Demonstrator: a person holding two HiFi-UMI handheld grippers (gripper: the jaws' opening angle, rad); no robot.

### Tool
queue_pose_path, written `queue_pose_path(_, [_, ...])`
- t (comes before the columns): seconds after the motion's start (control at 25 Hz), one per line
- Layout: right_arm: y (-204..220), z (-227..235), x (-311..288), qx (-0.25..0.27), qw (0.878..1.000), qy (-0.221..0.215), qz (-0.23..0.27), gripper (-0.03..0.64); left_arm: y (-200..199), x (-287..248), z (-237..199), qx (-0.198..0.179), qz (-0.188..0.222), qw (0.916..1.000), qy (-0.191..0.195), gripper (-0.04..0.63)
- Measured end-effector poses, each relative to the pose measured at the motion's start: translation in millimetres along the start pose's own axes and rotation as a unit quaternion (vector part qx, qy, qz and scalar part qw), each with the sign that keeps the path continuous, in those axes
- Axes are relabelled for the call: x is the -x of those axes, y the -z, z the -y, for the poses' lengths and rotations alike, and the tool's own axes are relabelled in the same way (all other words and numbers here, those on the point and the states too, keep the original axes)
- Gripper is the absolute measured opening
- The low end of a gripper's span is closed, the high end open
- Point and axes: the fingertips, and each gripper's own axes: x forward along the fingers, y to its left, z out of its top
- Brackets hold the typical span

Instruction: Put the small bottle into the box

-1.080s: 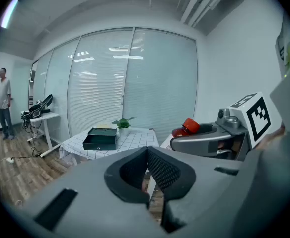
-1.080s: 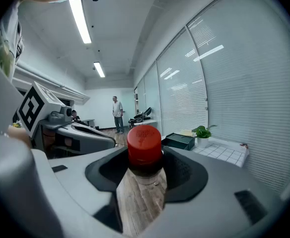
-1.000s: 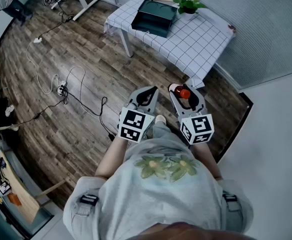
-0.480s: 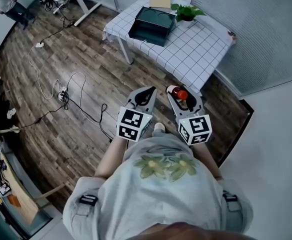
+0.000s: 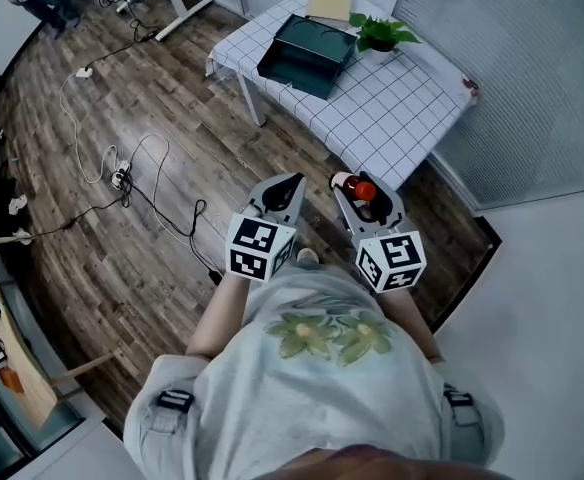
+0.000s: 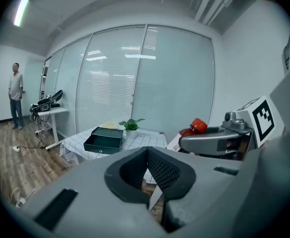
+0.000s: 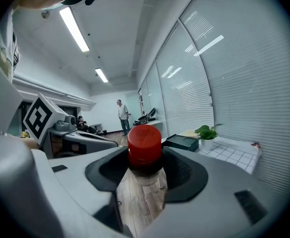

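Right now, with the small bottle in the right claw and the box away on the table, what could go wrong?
The right claw grips the small bottle only near its red cap, so it might swivel or slip while walking. Cables lie on the floor close by: a possible trip. The plant stands right beside the box and could get knocked.

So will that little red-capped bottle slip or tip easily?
Probably stiff: the small bottle looks unsquashed, clamped in the right hand-held gripper. Its smooth clear body might slip in a loose grip. Being narrow and round, it could tip or roll once released.
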Motion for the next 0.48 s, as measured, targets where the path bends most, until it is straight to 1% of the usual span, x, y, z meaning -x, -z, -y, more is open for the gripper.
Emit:
queue_pose_path(0.16, [7.0,11.9,-0.7,-0.004,1.0,0.0,-0.008,0.218,8.4,-7.6,-1.2,0.004,-0.016,0.9999,-0.003,0.008])
queue_pose_path(0.28, [11.4,18.9,-4.3,-0.009,1.0,0.001,-0.012,0.218,9.0,-14.6,-4.9,0.01,-0.019,0.9998,-0.005,0.007])
queue_pose_path(0.48, [14.0,31.5,-12.6,-0.012,1.0,0.005,-0.016,0.218,10.4,-33.3,-9.1,0.011,-0.025,0.9996,0.003,0.007])
